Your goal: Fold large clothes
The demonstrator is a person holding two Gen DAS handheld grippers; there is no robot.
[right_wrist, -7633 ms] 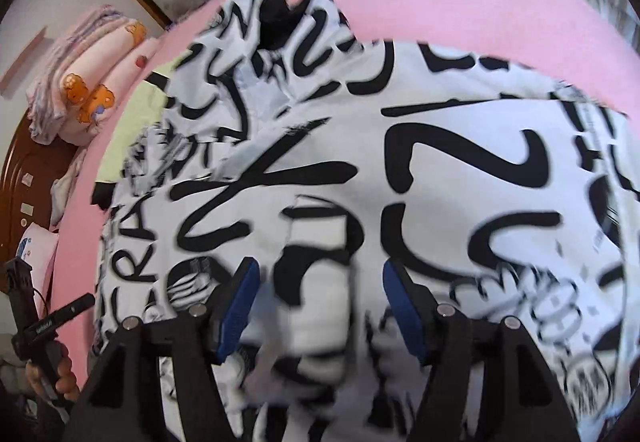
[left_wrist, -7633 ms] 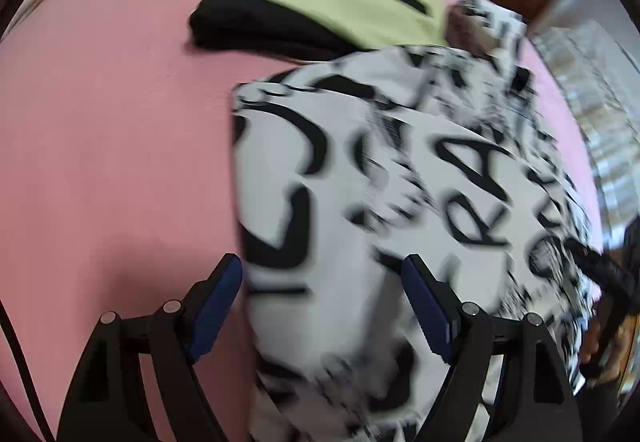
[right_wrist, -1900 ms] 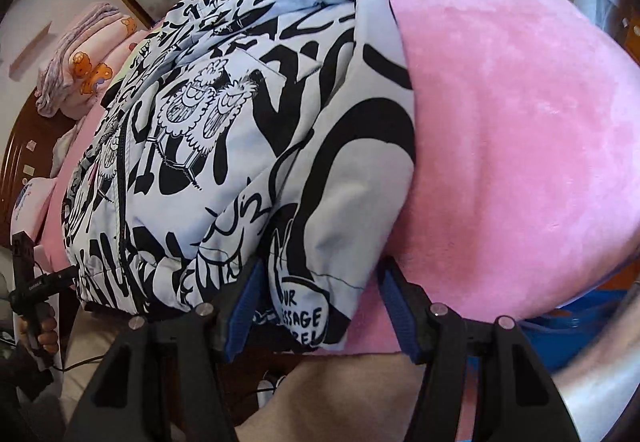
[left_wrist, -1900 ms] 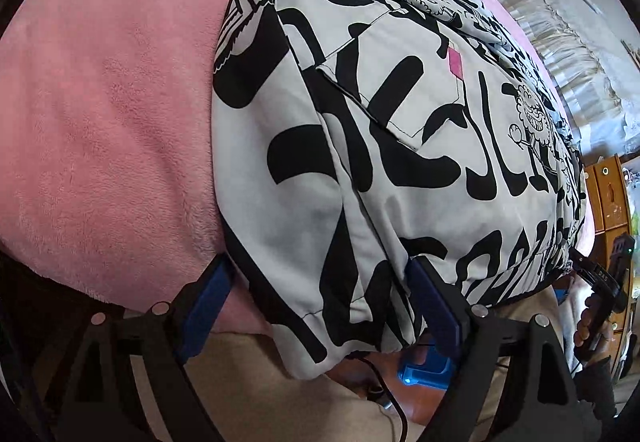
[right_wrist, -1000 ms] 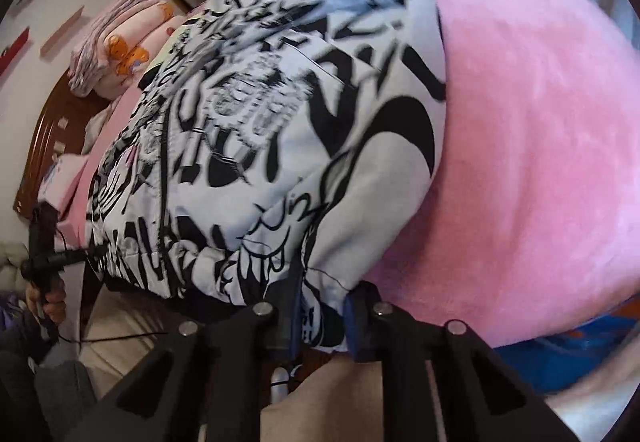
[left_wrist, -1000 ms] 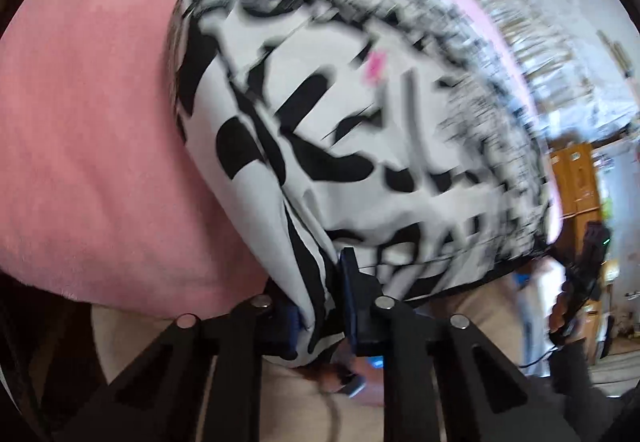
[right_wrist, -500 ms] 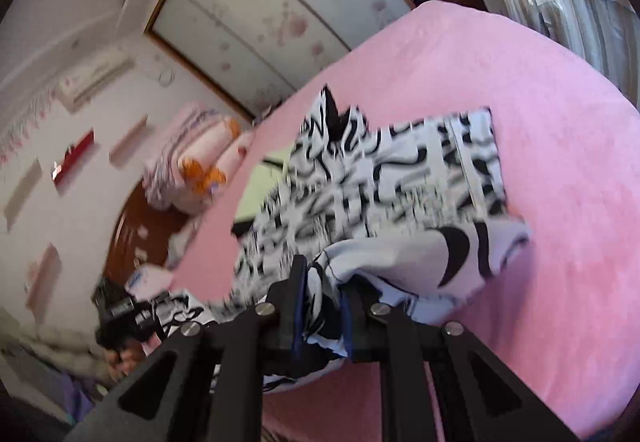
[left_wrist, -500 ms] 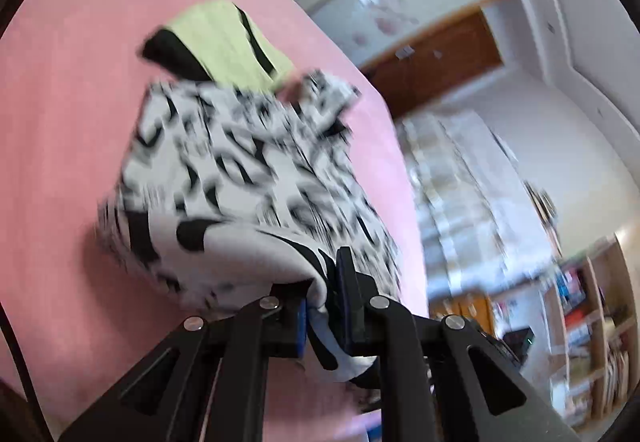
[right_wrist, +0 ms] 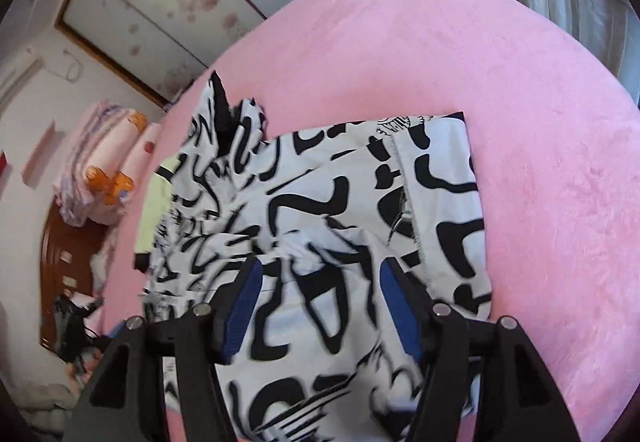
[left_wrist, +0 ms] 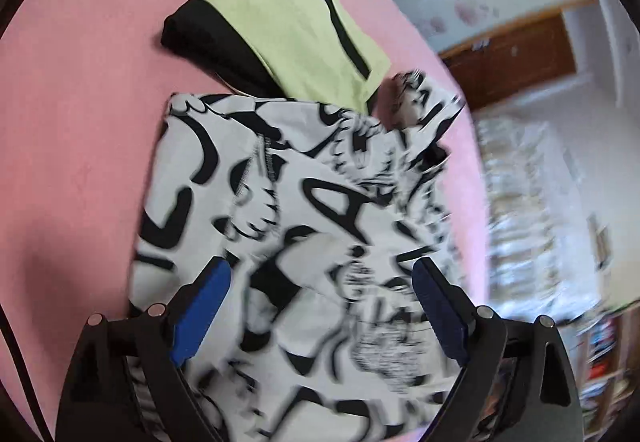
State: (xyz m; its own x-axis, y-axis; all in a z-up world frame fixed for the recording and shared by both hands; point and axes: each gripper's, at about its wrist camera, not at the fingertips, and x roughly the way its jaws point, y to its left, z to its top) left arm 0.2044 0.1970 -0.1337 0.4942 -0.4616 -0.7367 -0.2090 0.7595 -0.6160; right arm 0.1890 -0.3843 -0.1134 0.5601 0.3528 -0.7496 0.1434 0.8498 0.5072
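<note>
Left wrist view shows your left gripper (left_wrist: 318, 306) with its blue pads (left_wrist: 200, 314) spread wide and nothing held between them; they hover just over the near part of the black-and-white printed shirt (left_wrist: 320, 202), which looks blurred under them. Your right gripper (right_wrist: 320, 306) is likewise wide open, its blue pads (right_wrist: 400, 306) apart above the shirt (right_wrist: 332, 226) and gripping nothing. Whether either set of pads touches the cloth, you cannot tell. The shirt lies folded into a rough rectangle on the pink bed cover (left_wrist: 80, 122), with a doubled-over layer on top whose stitched hem shows in both views. Its collar end is rumpled and points toward the far side of the bed. In the right wrist view the shirt's right edge lies straight, with bare pink cover (right_wrist: 540, 162) beyond it toward the right edge of the bed. Just past the shirt's far edge sits a folded yellow-green and black garment (left_wrist: 300, 26), and the shirt's collar end overlaps its near corner. A pink patterned bundle of bedding (right_wrist: 100, 170) rests at the far left corner of the bed, beside a wooden headboard (right_wrist: 60, 262). Sliding wardrobe doors with a pink flower print (right_wrist: 180, 2) stand beyond the bed.
</note>
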